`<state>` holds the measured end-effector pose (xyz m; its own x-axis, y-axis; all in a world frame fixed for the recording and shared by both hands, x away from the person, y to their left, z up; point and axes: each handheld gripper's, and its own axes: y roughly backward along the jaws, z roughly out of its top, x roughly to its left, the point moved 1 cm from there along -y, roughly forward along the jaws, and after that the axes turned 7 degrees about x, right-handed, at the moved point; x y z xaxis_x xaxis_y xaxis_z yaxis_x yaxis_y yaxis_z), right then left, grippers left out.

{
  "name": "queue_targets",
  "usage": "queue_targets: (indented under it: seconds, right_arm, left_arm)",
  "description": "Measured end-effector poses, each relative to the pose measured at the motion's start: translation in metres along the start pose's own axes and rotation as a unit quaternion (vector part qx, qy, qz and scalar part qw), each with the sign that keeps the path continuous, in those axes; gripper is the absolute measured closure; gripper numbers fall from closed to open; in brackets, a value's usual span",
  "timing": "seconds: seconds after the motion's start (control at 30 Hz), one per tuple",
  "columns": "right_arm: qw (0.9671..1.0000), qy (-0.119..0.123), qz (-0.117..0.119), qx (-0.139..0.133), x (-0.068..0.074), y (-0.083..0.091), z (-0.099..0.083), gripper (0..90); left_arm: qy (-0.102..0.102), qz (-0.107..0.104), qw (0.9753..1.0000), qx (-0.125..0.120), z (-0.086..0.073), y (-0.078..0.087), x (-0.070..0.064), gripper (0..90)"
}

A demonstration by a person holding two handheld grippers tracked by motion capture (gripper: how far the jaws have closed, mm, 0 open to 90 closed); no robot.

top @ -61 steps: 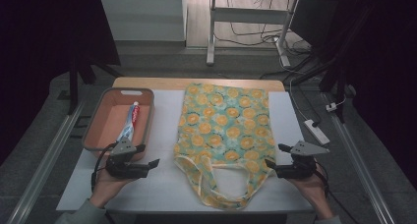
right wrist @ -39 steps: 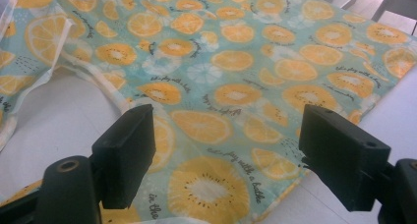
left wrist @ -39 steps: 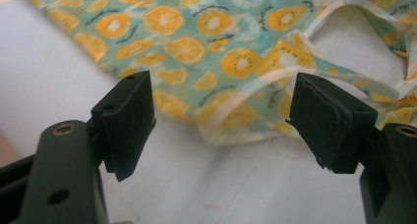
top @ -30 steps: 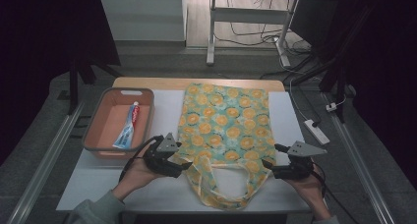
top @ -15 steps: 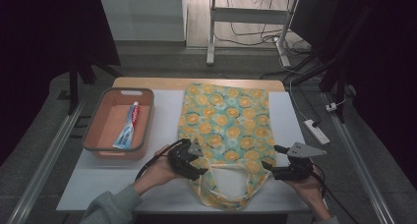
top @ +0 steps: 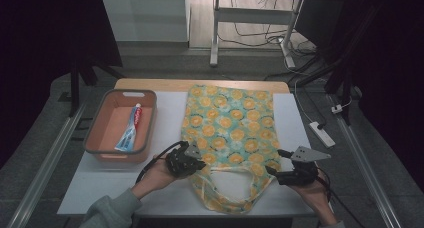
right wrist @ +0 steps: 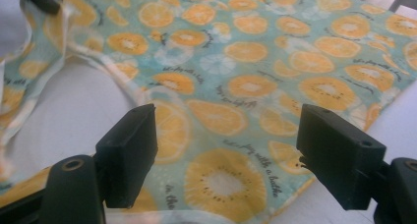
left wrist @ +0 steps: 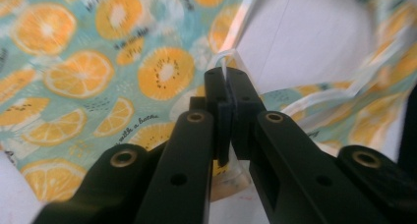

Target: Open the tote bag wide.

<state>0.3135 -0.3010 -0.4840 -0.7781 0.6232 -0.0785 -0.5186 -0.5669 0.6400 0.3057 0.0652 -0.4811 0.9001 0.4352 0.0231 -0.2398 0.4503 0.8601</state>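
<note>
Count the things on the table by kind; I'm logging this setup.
Tote bag: 1
Tray: 1
Toothpaste tube: 1
Grippers: 2, left gripper shut on the bag, right gripper open
Total: 5

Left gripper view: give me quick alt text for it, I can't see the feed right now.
The left gripper has its black jaws shut on the pale edge of the orange-print tote bag, near where a handle joins. The bag lies flat on the white table, which shows through the handle loop beyond the jaws.
</note>
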Motion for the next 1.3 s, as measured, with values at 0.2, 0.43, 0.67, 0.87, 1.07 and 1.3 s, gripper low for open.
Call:
queue_targets:
  seconds: [0.2,0.43,0.67,0.87,1.07,1.3]
  right_arm:
    - [0.9985,0.037,0.034,0.022,0.017,-0.001,0.011,23.9]
    - [0.9905,0.085,0.075,0.077,0.041,-0.018,0.019,20.8]
    - [0.9817,0.130,0.048,0.130,0.054,-0.048,0.024,24.3]
    - [0.9806,0.131,0.015,0.145,0.050,-0.061,0.028,74.3]
    - [0.9846,0.125,0.031,0.118,0.052,-0.047,0.033,88.4]
    - [0.9852,0.135,0.087,0.061,0.078,-0.006,0.054,88.6]
  left_arm:
    - [0.015,-0.002,0.9976,-0.067,-0.001,0.032,0.005,88.0]
    - [0.034,0.006,0.9928,-0.115,-0.005,0.060,0.012,88.0]
    - [0.050,0.007,0.9886,-0.142,-0.011,0.078,0.021,88.1]
    - [0.057,0.007,0.9870,-0.150,-0.014,0.083,0.025,88.0]
    - [0.063,0.008,0.9858,-0.155,-0.018,0.086,0.027,88.0]
    - [0.071,0.020,0.9822,-0.173,-0.020,0.095,0.031,88.0]
